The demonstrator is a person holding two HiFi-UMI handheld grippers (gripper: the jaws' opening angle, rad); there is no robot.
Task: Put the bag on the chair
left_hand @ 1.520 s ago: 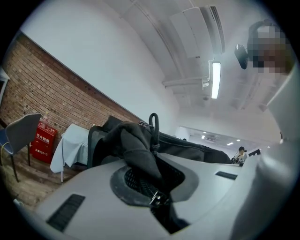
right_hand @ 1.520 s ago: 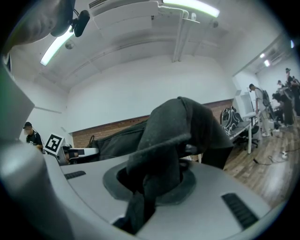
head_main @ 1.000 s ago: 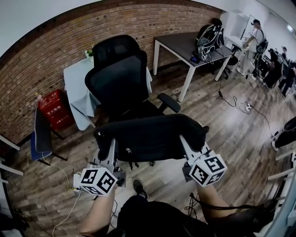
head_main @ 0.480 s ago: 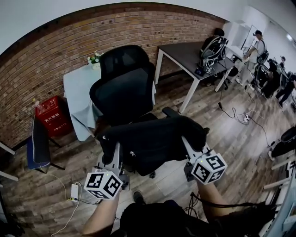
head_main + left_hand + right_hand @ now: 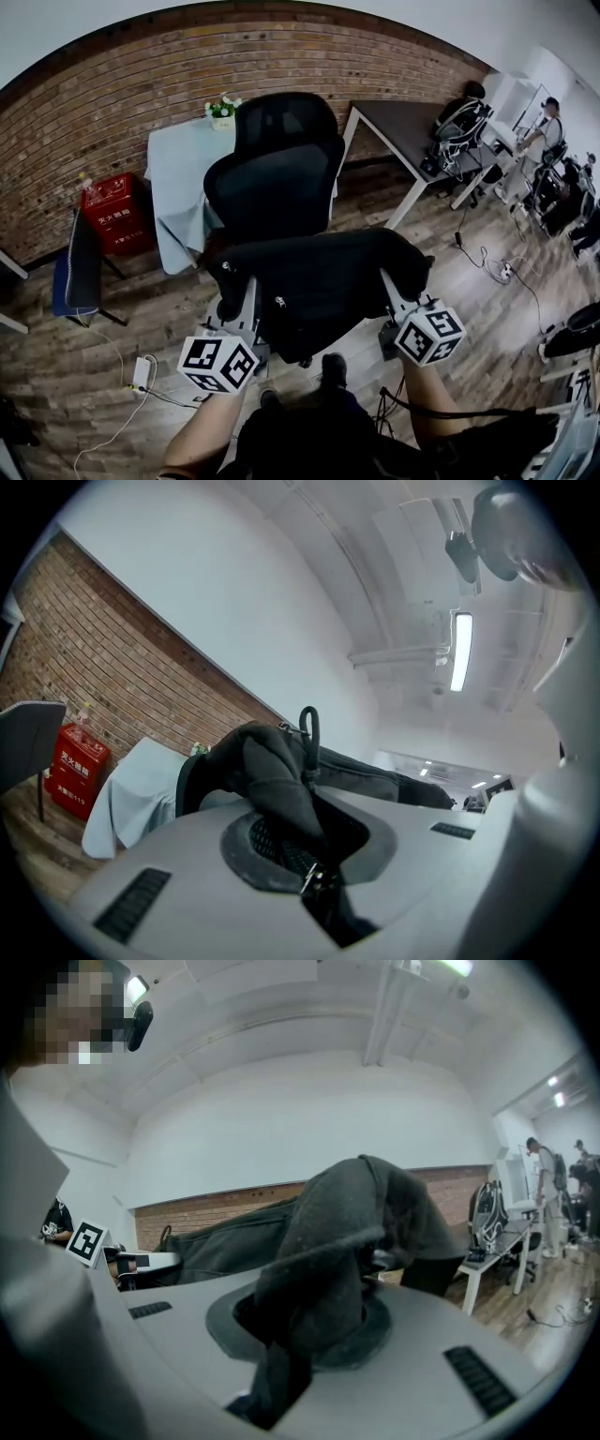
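As you've stepped in over the last second, the chair (image 5: 279,178) has come right up behind the bag (image 5: 323,281), which hangs about over its seat, ends pinched in your left tool (image 5: 247,292) and right tool (image 5: 390,286); lowering it looks next

The left gripper (image 5: 247,292) and right gripper (image 5: 388,281) are gripping the bag's (image 5: 319,277) ends — it is hanging level, before the chair (image 5: 279,178).
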